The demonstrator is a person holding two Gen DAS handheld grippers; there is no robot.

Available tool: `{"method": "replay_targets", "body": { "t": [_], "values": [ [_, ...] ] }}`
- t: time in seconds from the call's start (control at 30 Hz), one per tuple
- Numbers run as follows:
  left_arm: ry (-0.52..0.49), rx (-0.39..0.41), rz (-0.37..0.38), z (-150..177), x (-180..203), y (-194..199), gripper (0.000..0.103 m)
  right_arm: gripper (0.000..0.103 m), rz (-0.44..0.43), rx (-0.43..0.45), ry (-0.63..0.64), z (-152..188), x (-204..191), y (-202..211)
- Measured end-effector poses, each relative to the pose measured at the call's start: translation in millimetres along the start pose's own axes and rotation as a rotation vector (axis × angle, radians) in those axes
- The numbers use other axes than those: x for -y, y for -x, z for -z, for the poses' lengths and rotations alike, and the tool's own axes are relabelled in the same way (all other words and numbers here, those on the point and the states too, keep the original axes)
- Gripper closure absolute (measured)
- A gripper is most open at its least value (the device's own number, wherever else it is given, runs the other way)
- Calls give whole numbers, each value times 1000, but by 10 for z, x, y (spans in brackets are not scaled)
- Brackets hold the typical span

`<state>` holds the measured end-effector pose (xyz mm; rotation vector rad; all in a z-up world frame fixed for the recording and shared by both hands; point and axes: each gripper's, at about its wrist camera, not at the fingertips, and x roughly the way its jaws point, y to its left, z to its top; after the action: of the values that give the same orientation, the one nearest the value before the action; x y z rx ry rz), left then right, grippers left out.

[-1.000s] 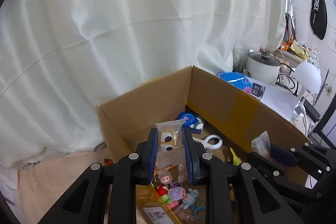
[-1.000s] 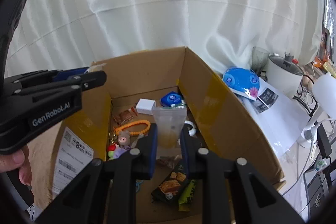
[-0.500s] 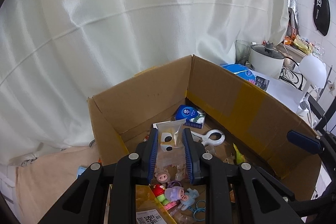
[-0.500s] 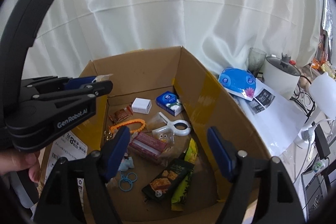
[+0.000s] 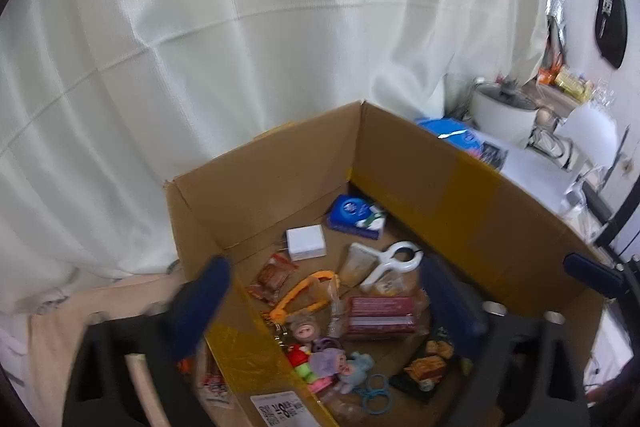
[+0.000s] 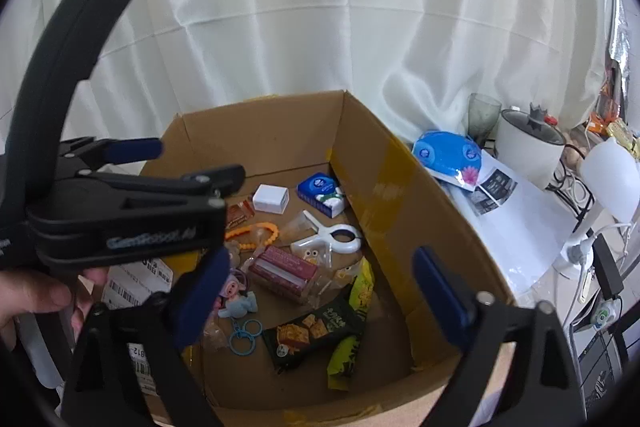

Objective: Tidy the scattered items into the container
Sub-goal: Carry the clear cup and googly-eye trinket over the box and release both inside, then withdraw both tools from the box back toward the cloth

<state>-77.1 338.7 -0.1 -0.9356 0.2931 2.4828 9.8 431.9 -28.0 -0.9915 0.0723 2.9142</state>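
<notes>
Inside cardboard box (image 6: 420,211): white clip (image 6: 336,233), snack packets (image 6: 316,331), toy keychains (image 6: 240,301).

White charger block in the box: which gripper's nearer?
Left. The left gripper hangs beside the white charger block, at the box's left wall; the right gripper hovers over the snack packet at the near end.

Blurred: left claw (image 5: 324,303), its pads smeared. Cut off by the lower edge: shipping label (image 5: 280,409) on the cardboard box (image 5: 460,187). Partly hidden behind the claw's blue pad: dark snack packet (image 5: 428,367). Too small to read: label print.
</notes>
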Motion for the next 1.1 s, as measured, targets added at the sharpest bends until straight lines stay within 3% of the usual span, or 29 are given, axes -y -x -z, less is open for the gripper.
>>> {"method": "replay_targets", "body": {
  "t": [0.2,0.33,0.6,0.73,0.87,1.1],
  "values": [
    [56,69,-48,-11,-253,371,0,0,49,-9,17,-23,-52,37],
    [82,105,-108,90,-575,646,0,0,41,52,20,-51,-179,219],
    [198,132,-278,569,-1622,1163,0,0,-113,193,55,-177,-871,694],
    [242,116,-357,863,-2071,1324,0,0,-173,217,108,-186,-1330,748],
    [264,98,-395,1121,-2366,1364,0,0,-253,171,163,-91,-1830,559],
    [248,75,-373,1448,-2611,1007,0,0,-283,73,191,195,-2291,60]
  ]
}}
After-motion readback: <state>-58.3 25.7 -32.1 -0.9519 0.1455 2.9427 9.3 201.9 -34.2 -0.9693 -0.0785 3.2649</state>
